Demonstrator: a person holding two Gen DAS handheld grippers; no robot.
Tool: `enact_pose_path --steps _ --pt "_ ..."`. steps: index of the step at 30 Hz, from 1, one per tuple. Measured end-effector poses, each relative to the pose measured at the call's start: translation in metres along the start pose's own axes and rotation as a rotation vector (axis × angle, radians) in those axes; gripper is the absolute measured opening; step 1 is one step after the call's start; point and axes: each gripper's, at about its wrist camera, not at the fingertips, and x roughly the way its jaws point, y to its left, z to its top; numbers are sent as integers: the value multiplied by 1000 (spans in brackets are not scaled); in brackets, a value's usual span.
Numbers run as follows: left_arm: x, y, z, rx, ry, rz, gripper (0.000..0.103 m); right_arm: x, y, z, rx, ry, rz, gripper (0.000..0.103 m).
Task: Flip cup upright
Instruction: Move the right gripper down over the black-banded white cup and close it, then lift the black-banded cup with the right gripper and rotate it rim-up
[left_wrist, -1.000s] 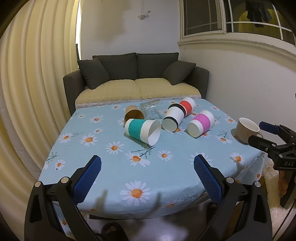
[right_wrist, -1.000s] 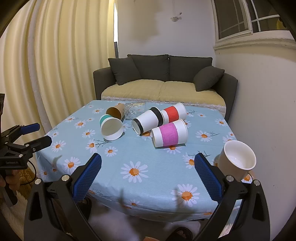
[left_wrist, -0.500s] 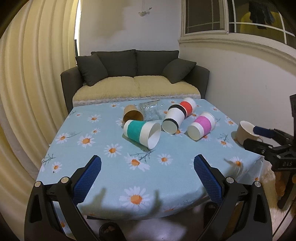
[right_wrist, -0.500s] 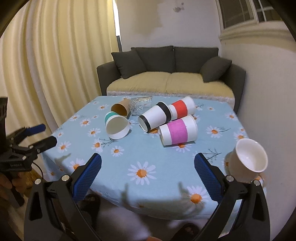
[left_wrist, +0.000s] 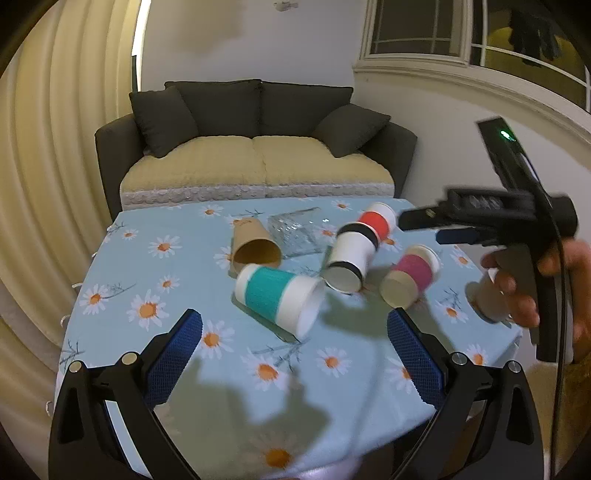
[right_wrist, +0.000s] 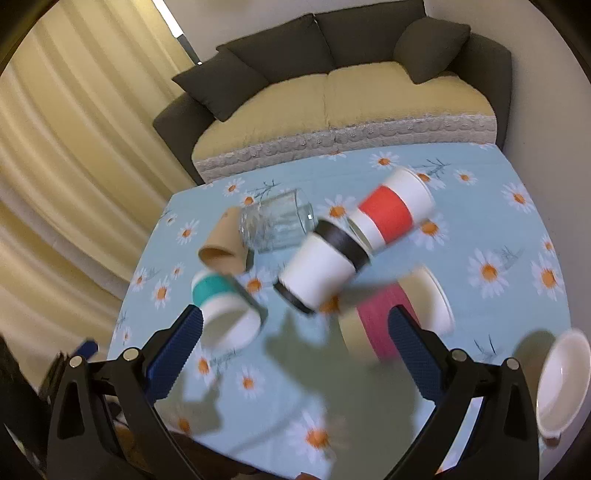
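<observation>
Several cups lie on their sides on the daisy tablecloth: a teal-banded cup, a black-banded cup, a pink-banded cup, a red-banded cup, a brown paper cup and a clear glass. My left gripper is open and empty, just short of the teal cup. My right gripper is open and empty above the pink and teal cups; it also shows in the left wrist view.
A beige mug lies at the table's right edge, partly hidden by the hand in the left wrist view. A dark sofa stands behind the table. Curtains hang on the left, a wall on the right.
Both grippers have moved forward over the table. The right gripper has risen and tilted down over the cups. The cups have not moved.
</observation>
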Motion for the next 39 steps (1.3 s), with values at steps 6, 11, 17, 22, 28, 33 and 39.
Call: enact_pose_path --steps 6,11,17,22,28,33,39 --pt "19 35 5 -78 6 11 97 60 -1 28 205 171 3 99" --pt "25 64 -3 -142 16 22 97 87 -9 34 285 232 -94 94" --pt "22 90 -12 -217 27 15 97 102 -22 35 384 251 -180 81" --pt "20 100 -13 -279 34 3 97 111 -25 34 405 262 -234 68" --pt "16 93 -11 -270 23 -11 97 121 -33 32 454 273 -255 65" --pt "15 94 -11 -261 23 -3 97 118 -30 32 453 260 -262 63" --pt "16 99 -11 -279 25 -3 97 99 -18 37 418 241 -242 63"
